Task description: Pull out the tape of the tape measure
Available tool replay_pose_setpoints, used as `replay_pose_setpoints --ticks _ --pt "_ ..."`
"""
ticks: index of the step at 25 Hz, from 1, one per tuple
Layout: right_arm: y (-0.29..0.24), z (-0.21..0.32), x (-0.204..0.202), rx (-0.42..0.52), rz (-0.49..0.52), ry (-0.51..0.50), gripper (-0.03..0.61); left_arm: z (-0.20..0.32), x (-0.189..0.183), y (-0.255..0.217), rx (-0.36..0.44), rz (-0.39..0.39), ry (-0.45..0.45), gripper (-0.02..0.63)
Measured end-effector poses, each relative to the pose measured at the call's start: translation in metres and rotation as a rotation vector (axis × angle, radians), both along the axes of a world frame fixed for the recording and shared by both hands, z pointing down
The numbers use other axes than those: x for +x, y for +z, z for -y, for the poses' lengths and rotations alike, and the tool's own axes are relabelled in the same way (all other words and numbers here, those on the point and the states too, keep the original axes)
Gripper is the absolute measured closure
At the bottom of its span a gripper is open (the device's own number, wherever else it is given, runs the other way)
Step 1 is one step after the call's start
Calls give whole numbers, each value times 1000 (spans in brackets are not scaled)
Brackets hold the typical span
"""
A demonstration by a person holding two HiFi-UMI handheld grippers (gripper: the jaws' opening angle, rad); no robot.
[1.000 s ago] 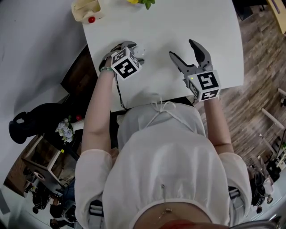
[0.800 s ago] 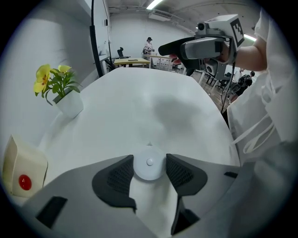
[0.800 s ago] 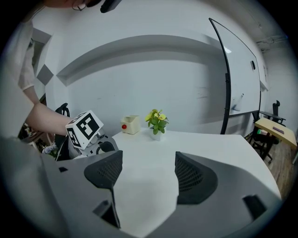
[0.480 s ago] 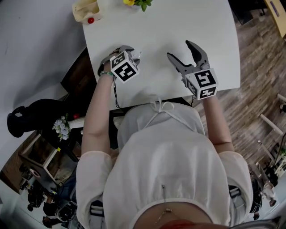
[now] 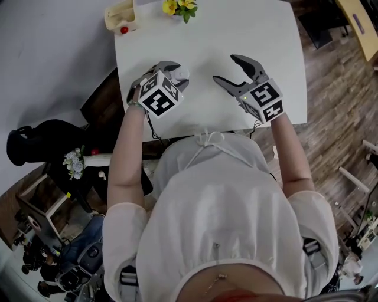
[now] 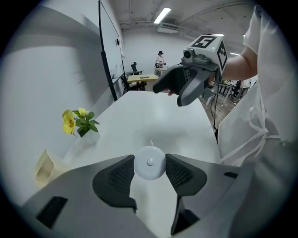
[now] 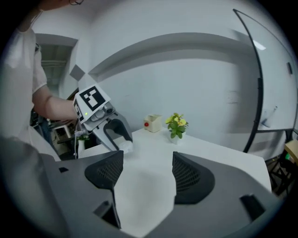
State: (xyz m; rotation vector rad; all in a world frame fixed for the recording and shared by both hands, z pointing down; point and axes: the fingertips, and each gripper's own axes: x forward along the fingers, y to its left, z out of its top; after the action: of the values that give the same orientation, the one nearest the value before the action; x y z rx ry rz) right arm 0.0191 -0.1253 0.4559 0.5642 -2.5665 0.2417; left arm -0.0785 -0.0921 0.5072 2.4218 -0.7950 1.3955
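Gripping the tape measure (image 6: pixel 149 162) across its round white case, the left claw (image 5: pixel 176 74) has just been closing its jaws, and both pads now press on opposite sides of the rim with the flat face and its centre button turned toward the claw's own camera. The case appears to be held clear of the counter (image 5: pixel 207 35), with a soft shadow on the white surface beyond it. This hold leaves the far edge of the case free, where a thin sliver (image 6: pixel 150 142) sticks out; it is probably the tape end, though it is too small to confirm. The right claw (image 7: pixel 147 161) stands with its jaws wide apart and nothing between them, well apart from the left claw but angled toward it, so that the left claw and the white case at its tips show in the right gripper view. That placement suits one claw anchoring the case while the other fetches the tape. Judgement: the case is secured and no tape is drawn yet, so the pull itself remains to be done. The next move calls for the right claw to approach the projecting end, narrow onto it and draw away in line with the slot. Noted risk: a smooth round case pinched at two points may turn or slip between the pads under load. A pot of yellow flowers (image 5: pixel 180 7) and a small cream box (image 5: pixel 120 16) sit at the counter's far edge, clear of the work.
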Motion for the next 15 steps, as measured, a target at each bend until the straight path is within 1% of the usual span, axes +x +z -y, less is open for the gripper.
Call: replay_pose_setpoints --ticks 3,6,12,15 --pt "-3 -17 -15 -1 -52 -165 250 0 11 -20 22 -8 24 388" --pt "0 -26 -24 5 -95 -281 267 0 22 -34 27 -27 49 388" --pt "6 -33 -36 -16 -144 -411 293 -4 38 -39 13 -3 108 388" --pt "9 -39 -38 -26 -169 -471 325 -9 48 -38 4 2 135 388"
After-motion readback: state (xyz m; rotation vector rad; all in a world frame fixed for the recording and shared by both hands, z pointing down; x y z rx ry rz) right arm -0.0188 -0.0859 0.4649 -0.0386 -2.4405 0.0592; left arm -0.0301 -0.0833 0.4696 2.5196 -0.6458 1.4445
